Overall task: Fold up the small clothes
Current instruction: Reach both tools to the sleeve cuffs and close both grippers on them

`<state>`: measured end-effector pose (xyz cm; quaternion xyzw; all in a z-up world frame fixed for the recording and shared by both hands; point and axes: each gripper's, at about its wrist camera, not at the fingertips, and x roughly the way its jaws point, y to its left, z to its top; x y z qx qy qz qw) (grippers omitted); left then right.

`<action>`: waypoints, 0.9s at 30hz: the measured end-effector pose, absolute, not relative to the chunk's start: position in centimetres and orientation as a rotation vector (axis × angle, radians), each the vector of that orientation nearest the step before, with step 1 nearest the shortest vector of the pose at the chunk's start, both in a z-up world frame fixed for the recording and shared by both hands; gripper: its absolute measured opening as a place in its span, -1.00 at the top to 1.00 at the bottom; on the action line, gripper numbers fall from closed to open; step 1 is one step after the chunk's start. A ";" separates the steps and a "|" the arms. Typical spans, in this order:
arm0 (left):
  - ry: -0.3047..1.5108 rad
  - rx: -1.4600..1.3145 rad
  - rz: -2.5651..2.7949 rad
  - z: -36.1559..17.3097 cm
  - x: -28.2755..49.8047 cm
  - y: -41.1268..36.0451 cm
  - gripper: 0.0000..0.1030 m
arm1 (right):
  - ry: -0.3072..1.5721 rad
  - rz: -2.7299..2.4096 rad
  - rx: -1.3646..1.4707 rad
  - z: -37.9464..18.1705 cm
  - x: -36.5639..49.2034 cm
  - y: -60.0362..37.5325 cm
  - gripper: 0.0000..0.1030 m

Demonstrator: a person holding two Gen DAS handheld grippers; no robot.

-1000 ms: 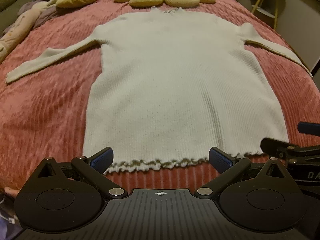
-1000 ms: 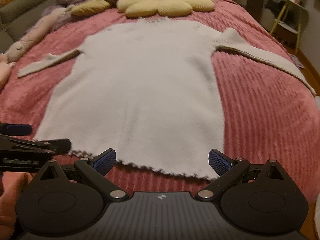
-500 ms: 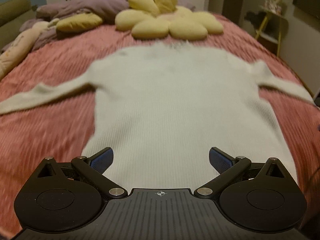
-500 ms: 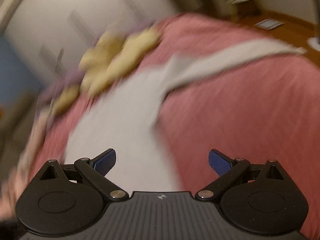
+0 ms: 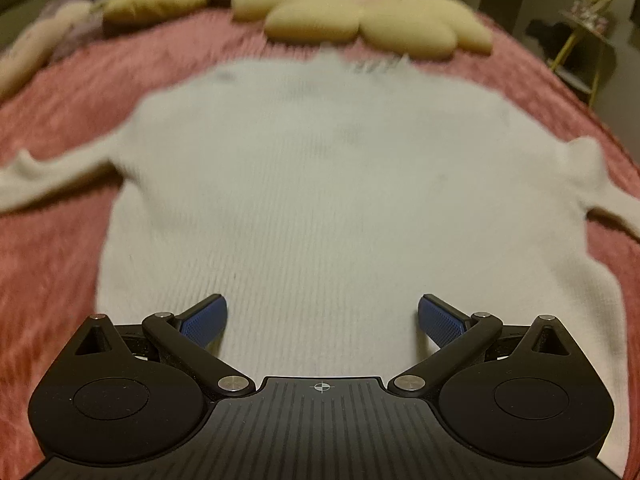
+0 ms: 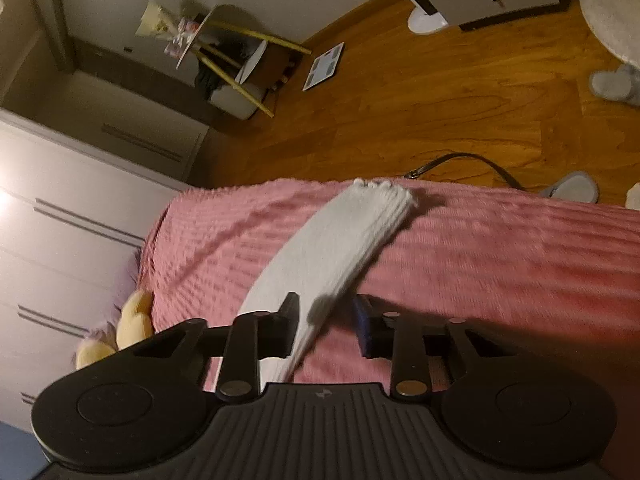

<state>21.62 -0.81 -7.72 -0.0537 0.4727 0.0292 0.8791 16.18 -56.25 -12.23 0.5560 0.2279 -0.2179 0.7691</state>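
Cream ribbed knit sweater [image 5: 320, 200] lies flat, front up, on the pink corduroy-textured bedspread [image 5: 52, 272], collar toward the yellow flower-shaped cushion [image 5: 360, 20] at the head edge. Left gripper [image 5: 322, 320]: fingers spread wide above the sweater's lower body, holding nothing. Right gripper [image 6: 326, 326]: fingers partly spread, straddling the sweater's sleeve [image 6: 340, 240], which reaches the bed's side edge; contact with the sleeve cannot be judged.

White sleeve [image 6: 336, 248] between right gripper [image 6: 326, 320] fingers, on pink bedspread [image 6: 500, 256].
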 end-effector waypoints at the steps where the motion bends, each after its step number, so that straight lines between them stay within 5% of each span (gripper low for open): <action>1: 0.998 -0.126 0.052 -8.1 21.7 -0.5 -1.00 | 0.487 -0.478 1.212 -12.6 16.5 -56.6 0.50; 5: 0.976 -0.149 0.015 -8.5 21.2 0.5 -1.00 | 0.503 -0.490 1.167 -12.9 18.2 -57.1 0.80; 9: 0.955 -0.152 -0.008 -8.7 20.7 0.5 -1.00 | 0.545 -0.508 0.990 -11.0 18.4 -56.1 0.86; 24: 0.910 -0.350 -0.054 -4.7 22.8 3.3 -1.00 | 0.458 0.102 0.206 -2.1 24.1 -30.1 0.87; 27: 0.896 -0.335 -0.106 -4.1 23.8 2.5 -1.00 | 0.540 0.143 0.016 -4.8 25.0 -23.9 0.61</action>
